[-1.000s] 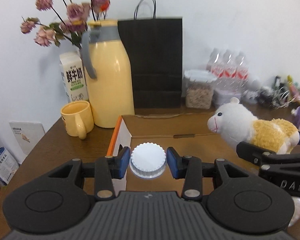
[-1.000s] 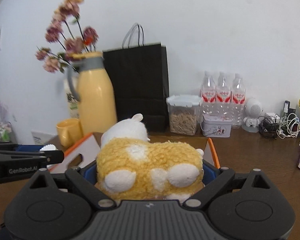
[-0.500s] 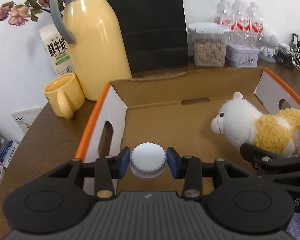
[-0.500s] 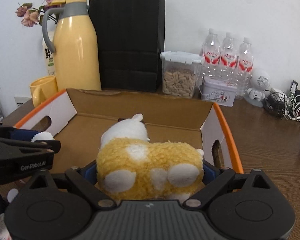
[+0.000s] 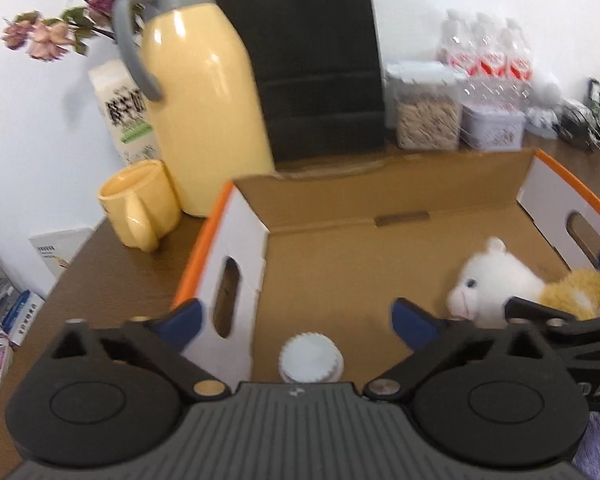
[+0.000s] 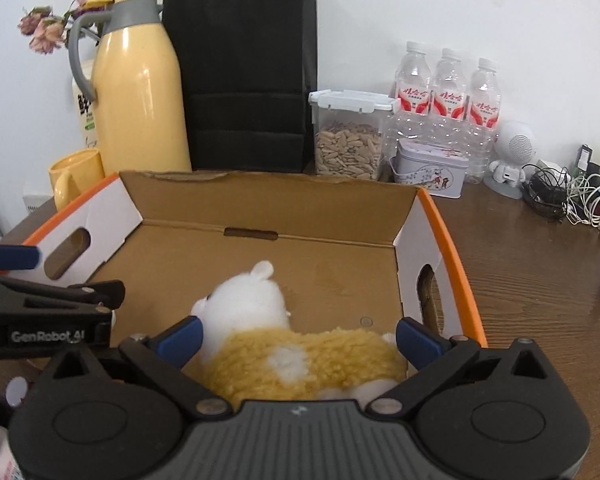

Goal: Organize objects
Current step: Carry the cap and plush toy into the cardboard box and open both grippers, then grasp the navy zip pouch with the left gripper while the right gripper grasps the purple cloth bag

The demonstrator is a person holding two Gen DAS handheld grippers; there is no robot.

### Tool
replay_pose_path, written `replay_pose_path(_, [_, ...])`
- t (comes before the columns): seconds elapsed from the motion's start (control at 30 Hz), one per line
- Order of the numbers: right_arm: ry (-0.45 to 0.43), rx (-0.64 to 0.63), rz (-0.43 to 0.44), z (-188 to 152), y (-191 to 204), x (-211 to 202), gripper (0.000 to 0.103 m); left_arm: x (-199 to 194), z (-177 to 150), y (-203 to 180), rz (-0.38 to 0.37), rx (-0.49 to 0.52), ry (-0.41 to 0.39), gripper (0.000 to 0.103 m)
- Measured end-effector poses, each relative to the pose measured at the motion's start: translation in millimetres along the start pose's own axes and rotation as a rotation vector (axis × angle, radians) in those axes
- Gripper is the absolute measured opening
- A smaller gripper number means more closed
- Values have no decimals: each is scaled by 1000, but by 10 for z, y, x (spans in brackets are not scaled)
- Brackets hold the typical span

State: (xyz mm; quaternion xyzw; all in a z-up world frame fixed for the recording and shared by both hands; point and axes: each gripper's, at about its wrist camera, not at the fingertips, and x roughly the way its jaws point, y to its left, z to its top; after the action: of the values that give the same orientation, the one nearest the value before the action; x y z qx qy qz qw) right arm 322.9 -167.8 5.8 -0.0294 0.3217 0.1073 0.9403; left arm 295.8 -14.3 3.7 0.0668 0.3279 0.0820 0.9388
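Cap (image 5: 311,356), plush (image 6: 300,356) released into box (image 6: 276,188)

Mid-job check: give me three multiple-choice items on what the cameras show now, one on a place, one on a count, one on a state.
1. Where is the plush sheep?
A. In the cardboard box
B. Beside the yellow mug
C. On the black bag

2. How many water bottles stand by the wall?
A. Two
B. Three
C. Five

3. How is the left hand-held gripper?
A. Shut on the white cap
B. Shut on the sheep
C. Open, cap loose below it

Key: 1 A, it lies on the box floor; 2 B, three red-labelled bottles side by side; 3 C, its pads stand far apart, clear of the cap.
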Motion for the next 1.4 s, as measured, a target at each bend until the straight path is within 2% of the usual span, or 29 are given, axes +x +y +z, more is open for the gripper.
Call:
replay_pose_path(0.37, [-120, -7, 35, 74, -13, -478, 103, -435, 101, 282, -30, -62, -109, 103])
replay_pose_path(0.53, [-214, -42, 49, 9, 15, -862, 103, -743, 10, 419, -45, -74, -160, 103])
replay_pose_path(0.6, [-241, -61, 42, -57, 35, -1023, 103, -837, -61, 448, -28, -68, -157, 103])
replay_pose_path(0.67, [-255, -77, 18, -136, 63, -1170, 103, -925, -148, 479, -44, -58, -153, 103])
replay_pose_path(0.87, [-256, -88, 50, -458, 89, -1559, 103, -1214, -507, 551, -64, -21, -160, 103])
replay_pose_path(1.0, [-224, -96, 61, -706, 134, -1699, 103, -1379, -761, 594, -63, -18, -151, 103])
replay_pose_path(1.4, [-109, -44, 85, -1343, 181, -1835, 103, -1585, -1397, 806, -57, -113, -42, 103])
